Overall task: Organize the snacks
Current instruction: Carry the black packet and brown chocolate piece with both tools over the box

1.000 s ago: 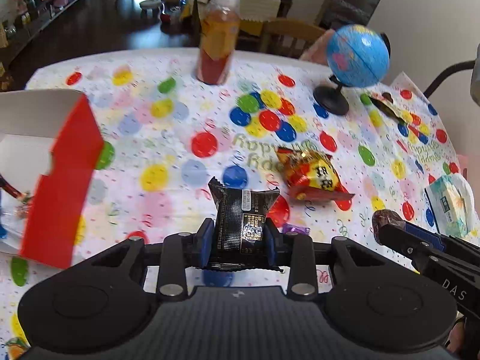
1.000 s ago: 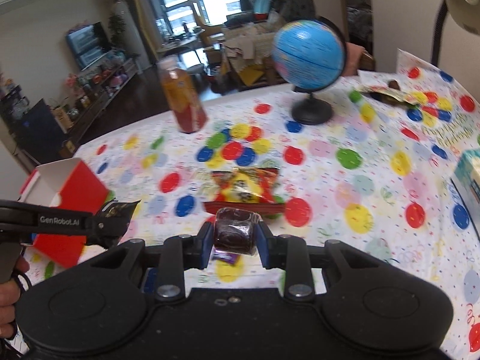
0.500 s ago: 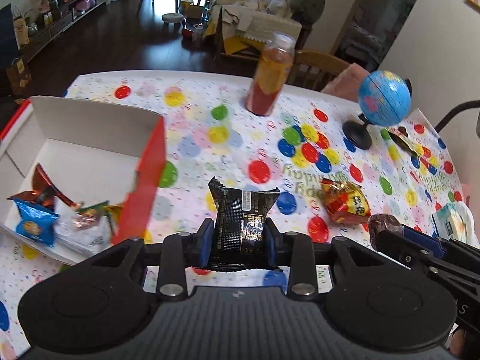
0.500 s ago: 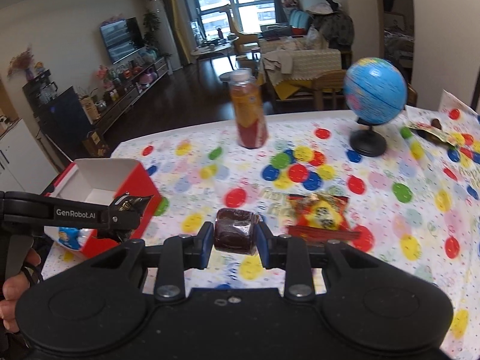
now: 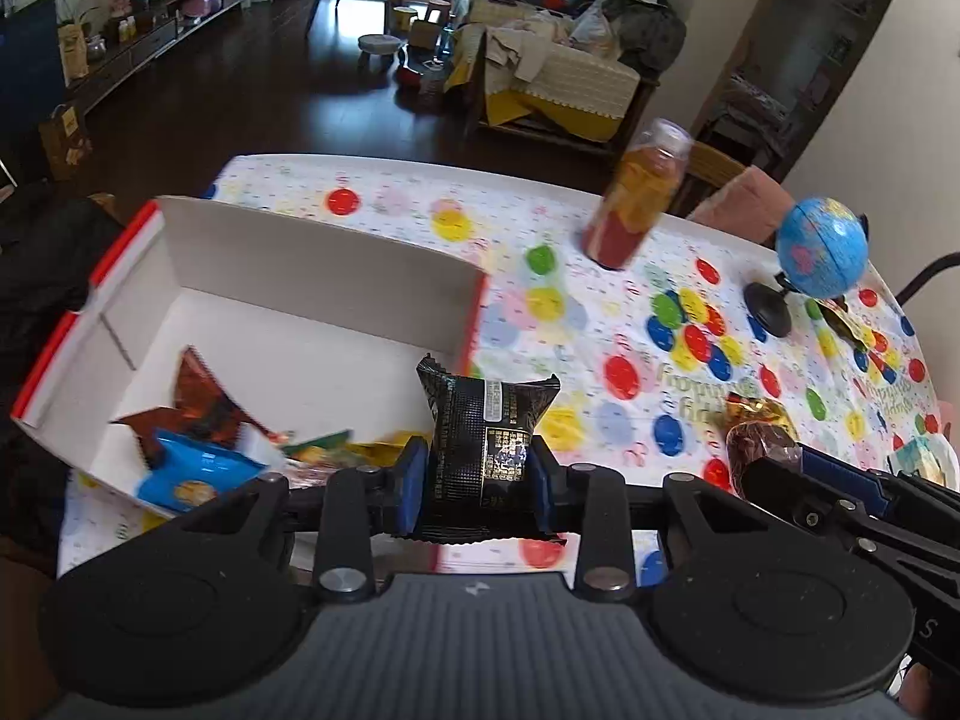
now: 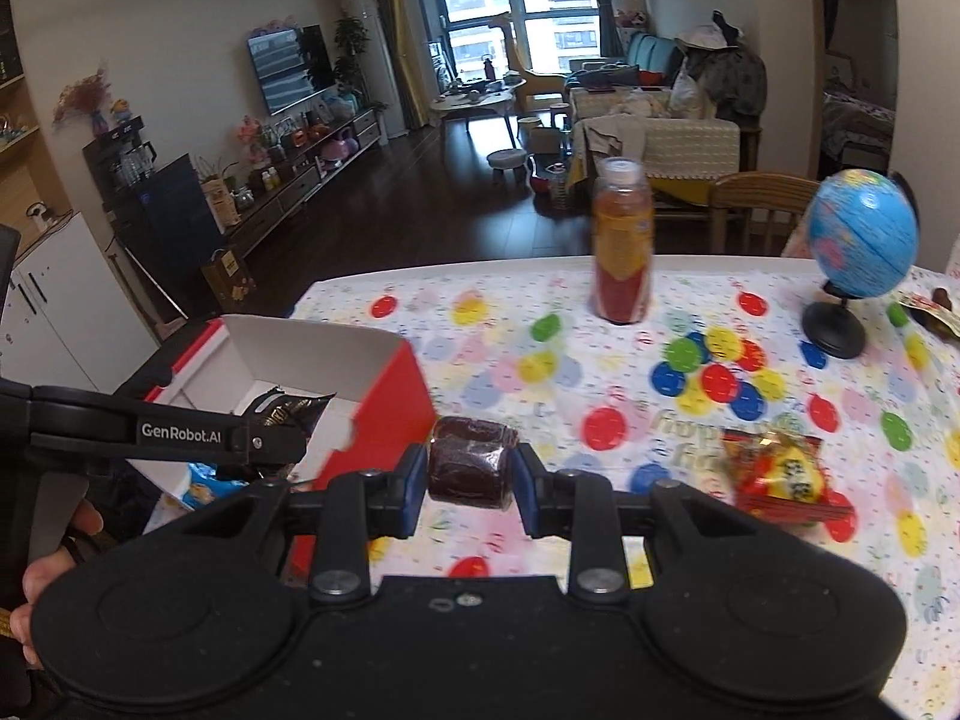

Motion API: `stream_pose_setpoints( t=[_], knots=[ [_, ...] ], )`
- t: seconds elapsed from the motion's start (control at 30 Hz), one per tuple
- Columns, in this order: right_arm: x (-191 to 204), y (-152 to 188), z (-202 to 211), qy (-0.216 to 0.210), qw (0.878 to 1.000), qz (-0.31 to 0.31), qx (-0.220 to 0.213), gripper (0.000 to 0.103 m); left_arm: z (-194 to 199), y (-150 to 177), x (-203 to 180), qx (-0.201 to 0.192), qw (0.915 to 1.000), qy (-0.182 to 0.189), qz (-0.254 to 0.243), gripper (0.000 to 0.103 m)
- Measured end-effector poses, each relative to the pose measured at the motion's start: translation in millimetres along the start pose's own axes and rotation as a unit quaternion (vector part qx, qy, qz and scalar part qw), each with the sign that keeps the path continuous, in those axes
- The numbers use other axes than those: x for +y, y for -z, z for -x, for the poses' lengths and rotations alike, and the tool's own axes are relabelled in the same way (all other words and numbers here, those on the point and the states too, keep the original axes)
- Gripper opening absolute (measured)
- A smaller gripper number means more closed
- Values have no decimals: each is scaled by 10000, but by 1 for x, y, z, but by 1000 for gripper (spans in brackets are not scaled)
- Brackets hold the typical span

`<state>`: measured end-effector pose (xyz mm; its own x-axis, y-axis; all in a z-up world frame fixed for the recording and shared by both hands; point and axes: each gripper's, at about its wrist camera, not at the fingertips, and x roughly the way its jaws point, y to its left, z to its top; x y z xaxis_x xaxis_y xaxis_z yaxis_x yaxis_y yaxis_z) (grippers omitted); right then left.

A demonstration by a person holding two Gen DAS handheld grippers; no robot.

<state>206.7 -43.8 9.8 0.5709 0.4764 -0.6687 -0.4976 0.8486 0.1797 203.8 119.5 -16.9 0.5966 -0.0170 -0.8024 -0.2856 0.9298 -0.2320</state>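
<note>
My left gripper [image 5: 477, 483] is shut on a black snack packet [image 5: 486, 444], held above the near right corner of the red and white box [image 5: 312, 276]. Several snack packets [image 5: 192, 468] lie inside the box. My right gripper [image 6: 471, 480] is shut on a dark brown wrapped snack [image 6: 471, 468], just right of the box [image 6: 384, 396]. The left gripper's arm [image 6: 180, 432] shows over the box in the right wrist view, and the brown snack [image 5: 759, 447] shows at the right of the left wrist view. A red and yellow snack bag [image 6: 780, 474] lies on the tablecloth.
A juice bottle [image 6: 621, 252] and a blue globe [image 6: 861, 240] stand at the table's far side. A wrapper [image 5: 843, 324] lies by the globe and a tissue pack [image 5: 918, 459] at the right edge. A wooden chair [image 6: 756, 204] stands behind the table. A hand [image 6: 54, 576] holds the left gripper.
Both grippers have moved left toward the box with their snacks still held. The box has come from the left edge to fill the left wrist view, and its contents now show.
</note>
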Motion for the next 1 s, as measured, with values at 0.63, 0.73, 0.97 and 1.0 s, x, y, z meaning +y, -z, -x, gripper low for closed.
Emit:
stream_pose_setpoints(
  t=[0.63,0.73,0.97,1.0],
  knots=[
    [99,-8,-66,-210,9991,228,272,29,8,-15,130,1,9985,-407,352,34],
    [106,-8,-81,-173,9989,242,356,29,2,-16,143,46,9981,-481,373,34],
    [116,-3,-113,-94,9978,228,610,29,-16,-20,168,173,9969,-650,409,34],
    [118,-3,-118,-83,9976,239,644,29,-19,-22,171,184,9968,-669,394,34]
  ],
)
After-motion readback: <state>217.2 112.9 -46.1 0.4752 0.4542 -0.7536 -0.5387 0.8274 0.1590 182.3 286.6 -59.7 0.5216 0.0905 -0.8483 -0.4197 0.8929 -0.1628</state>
